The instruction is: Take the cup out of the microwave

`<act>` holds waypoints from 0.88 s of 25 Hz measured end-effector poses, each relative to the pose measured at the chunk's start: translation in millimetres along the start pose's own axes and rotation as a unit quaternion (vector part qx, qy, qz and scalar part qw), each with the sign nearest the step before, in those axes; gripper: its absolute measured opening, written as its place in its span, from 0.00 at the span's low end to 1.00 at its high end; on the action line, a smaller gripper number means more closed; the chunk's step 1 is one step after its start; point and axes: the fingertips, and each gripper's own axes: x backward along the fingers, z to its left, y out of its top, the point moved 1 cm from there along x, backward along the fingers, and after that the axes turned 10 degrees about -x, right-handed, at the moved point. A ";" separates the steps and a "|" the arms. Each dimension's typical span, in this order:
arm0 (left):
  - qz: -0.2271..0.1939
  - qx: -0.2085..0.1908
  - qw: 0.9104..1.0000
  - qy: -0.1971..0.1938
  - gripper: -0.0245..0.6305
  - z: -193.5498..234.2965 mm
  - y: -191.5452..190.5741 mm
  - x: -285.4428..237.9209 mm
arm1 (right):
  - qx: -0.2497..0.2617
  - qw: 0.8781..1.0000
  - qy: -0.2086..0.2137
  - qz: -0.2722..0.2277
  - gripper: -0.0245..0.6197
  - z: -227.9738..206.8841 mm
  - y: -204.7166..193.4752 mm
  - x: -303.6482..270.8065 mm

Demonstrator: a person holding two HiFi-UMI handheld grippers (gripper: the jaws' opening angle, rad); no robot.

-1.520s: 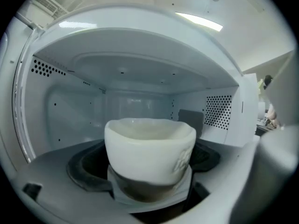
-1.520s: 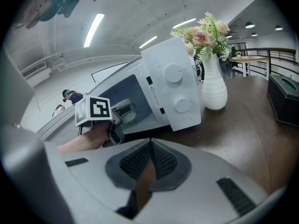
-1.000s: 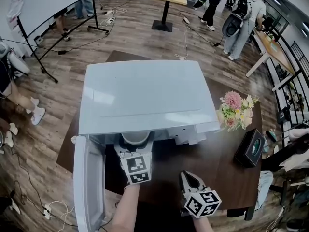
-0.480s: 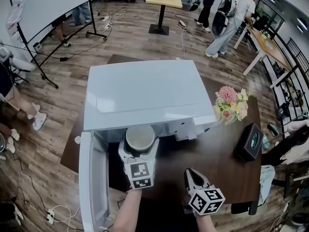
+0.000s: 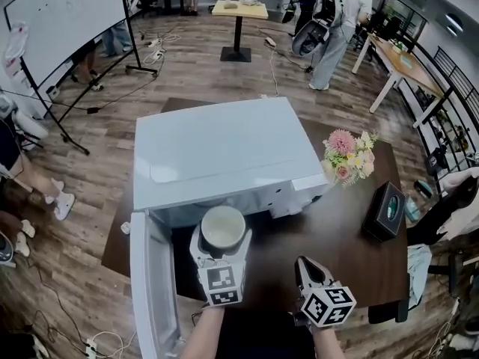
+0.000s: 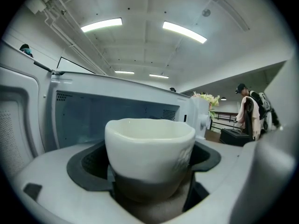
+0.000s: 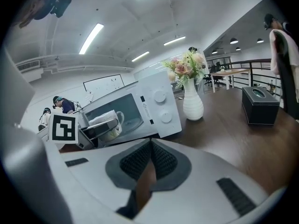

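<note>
- Dark brown wooden counter [image 5: 352, 253] lies under both my grippers.
- My right gripper [image 5: 305, 266] hovers nearest, jaws pressed together on nothing.
- My left gripper [image 5: 222, 241] has its jaws clamped on the round white ceramic cup [image 6: 149, 143], just at the open front of the white box-shaped microwave [image 5: 224, 152].
- Pink flowers [image 5: 346, 155] stand beyond, to the right.

The microwave [image 5: 224, 155] sits on the table [image 5: 352, 245] with its door [image 5: 150, 290] swung out to the left. Just before the open cavity, the cup [image 5: 223, 223] rests between the jaws of the left gripper [image 5: 221, 239]. The right gripper [image 5: 307, 266] lies to its right, over the table. A vase of flowers [image 5: 346, 154] stands right of the microwave, and a tissue box [image 5: 385, 212] lies farther right and nearer.
</note>
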 end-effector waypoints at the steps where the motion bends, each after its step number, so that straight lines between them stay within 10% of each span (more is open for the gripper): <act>1: 0.000 0.000 1.000 -0.005 0.77 -1.7 0.5 2.1 | 0.001 1.000 -0.001 -0.003 0.03 -0.5 1.9 0.7; 22: -0.022 0.009 0.992 -0.123 0.77 -32.7 28.3 57.3 | 0.037 0.997 0.032 -0.067 0.03 -1.5 67.0 13.3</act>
